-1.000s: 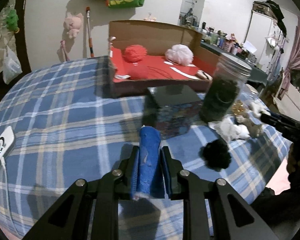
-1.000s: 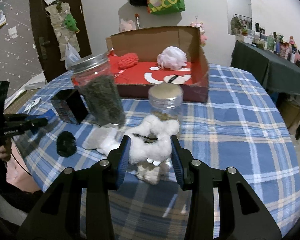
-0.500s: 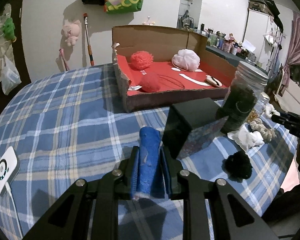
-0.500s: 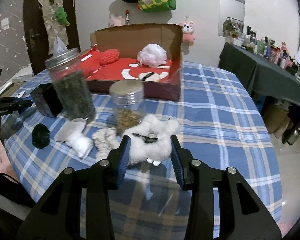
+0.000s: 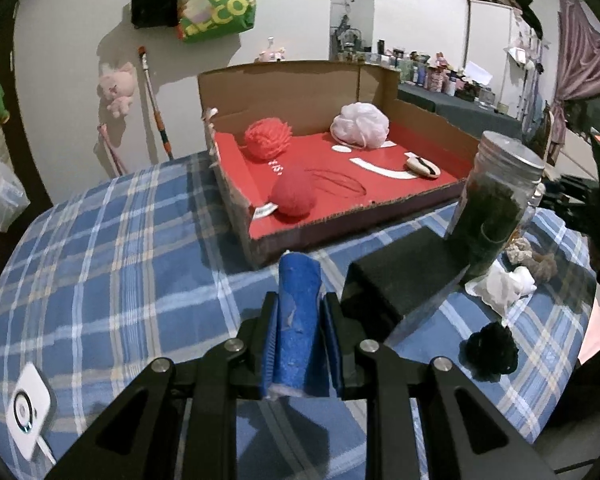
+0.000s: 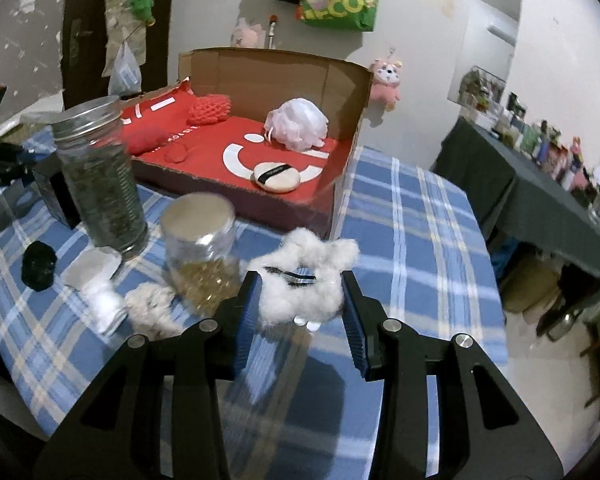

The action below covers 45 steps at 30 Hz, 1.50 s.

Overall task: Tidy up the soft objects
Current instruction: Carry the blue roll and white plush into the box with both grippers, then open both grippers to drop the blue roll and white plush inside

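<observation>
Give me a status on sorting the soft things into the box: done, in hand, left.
Done: the cardboard box already holds a red pom-pom, a pink bath pouf, a red ball and a powder puff.
In hand: the left gripper clamps a blue sponge; the right gripper clamps a white fluffy toy.
Left: a black pom-pom, white cloth and a beige fuzzy piece lie on the table.

Matt cardboard box (image 5: 300,92), fluffy white toy (image 6: 300,292), metal-lidded glass jar (image 5: 496,196).
</observation>
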Motion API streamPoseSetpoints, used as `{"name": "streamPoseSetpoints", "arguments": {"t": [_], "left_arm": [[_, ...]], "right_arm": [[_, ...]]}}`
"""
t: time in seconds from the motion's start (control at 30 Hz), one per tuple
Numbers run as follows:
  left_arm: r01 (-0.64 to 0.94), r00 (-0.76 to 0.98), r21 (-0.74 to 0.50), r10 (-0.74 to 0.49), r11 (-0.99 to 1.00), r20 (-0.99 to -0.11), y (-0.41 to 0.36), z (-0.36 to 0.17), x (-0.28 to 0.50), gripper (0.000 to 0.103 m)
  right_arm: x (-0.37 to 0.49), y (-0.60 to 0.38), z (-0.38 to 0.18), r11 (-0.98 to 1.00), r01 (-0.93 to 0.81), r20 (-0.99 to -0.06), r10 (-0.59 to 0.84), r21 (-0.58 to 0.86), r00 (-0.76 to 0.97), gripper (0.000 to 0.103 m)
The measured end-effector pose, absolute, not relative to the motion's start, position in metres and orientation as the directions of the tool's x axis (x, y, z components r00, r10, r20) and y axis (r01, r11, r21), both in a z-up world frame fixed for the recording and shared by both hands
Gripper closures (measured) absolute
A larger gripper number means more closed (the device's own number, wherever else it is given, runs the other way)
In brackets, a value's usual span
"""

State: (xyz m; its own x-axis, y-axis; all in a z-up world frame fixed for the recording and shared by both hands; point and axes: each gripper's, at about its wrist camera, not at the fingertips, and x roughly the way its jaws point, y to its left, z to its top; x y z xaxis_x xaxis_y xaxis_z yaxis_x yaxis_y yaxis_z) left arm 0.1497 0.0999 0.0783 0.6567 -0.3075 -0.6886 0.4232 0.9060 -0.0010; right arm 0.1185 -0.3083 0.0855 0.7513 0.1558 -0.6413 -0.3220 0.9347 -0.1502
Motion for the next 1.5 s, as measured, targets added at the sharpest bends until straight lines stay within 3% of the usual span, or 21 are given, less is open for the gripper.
{"name": "streamPoseSetpoints", "arguments": {"t": [0.4,0.73,1.07,1.5], "left_arm": [[0.492,0.647,-0.013,-0.375,0.870,-0.664,0.092,0.108,0.181,0.080],[0.487,0.595,-0.072,-0.391,0.870,-0.702,0.058,0.125,0.233,0.080],[0.414,0.528,-0.075,-0.307,0.907,-0.792,0.022,0.122,0.308,0.080],[0.340,0.444,-0.010,-0.169,0.941,-0.880,0.002,0.084,0.369,0.080]], "right_arm": [[0.161,-0.306,0.113,0.895,-0.437,-0.634,0.287,-0.089,0.718,0.065],[0.211,-0.284,0.134,0.871,-0.490,-0.653,0.383,0.021,0.653,0.065],[0.300,-0.245,0.124,0.918,-0.388,-0.796,0.296,0.084,0.528,0.065],[0.362,-0.224,0.091,0.950,-0.308,-0.898,0.172,0.043,0.404,0.065]]}}
